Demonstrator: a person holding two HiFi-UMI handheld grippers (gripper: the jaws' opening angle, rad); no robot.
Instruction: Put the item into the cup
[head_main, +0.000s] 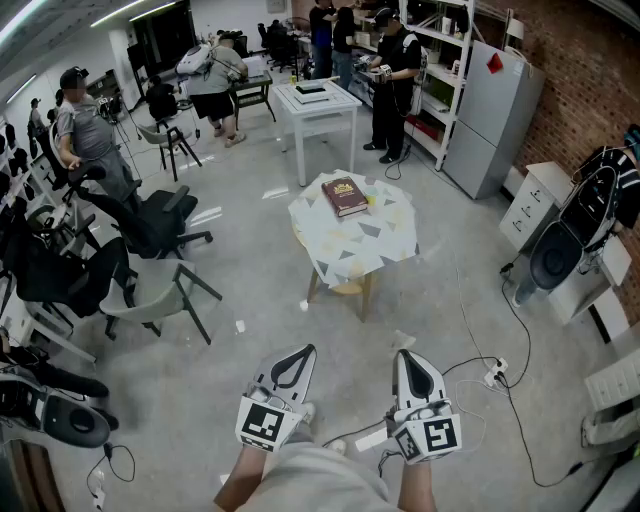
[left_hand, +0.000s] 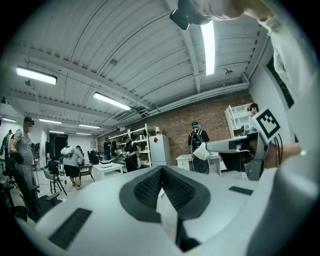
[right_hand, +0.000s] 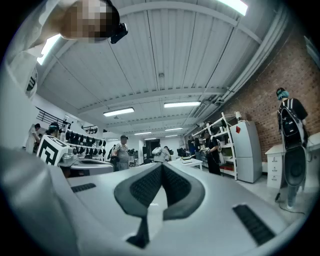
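The left gripper (head_main: 303, 354) is held low by the body, its jaws pressed tip to tip with nothing between them. Well ahead, a small table (head_main: 360, 248) is seen, on which a brown book (head_main: 345, 196) lies just beside a yellow speck (head_main: 371, 200) — too small to be identified. The right gripper (head_main: 406, 356) is likewise closed — empty.

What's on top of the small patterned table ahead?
A brown book lies on the table, a small yellow thing beside it. No cup shows; the book hides anything beneath it.
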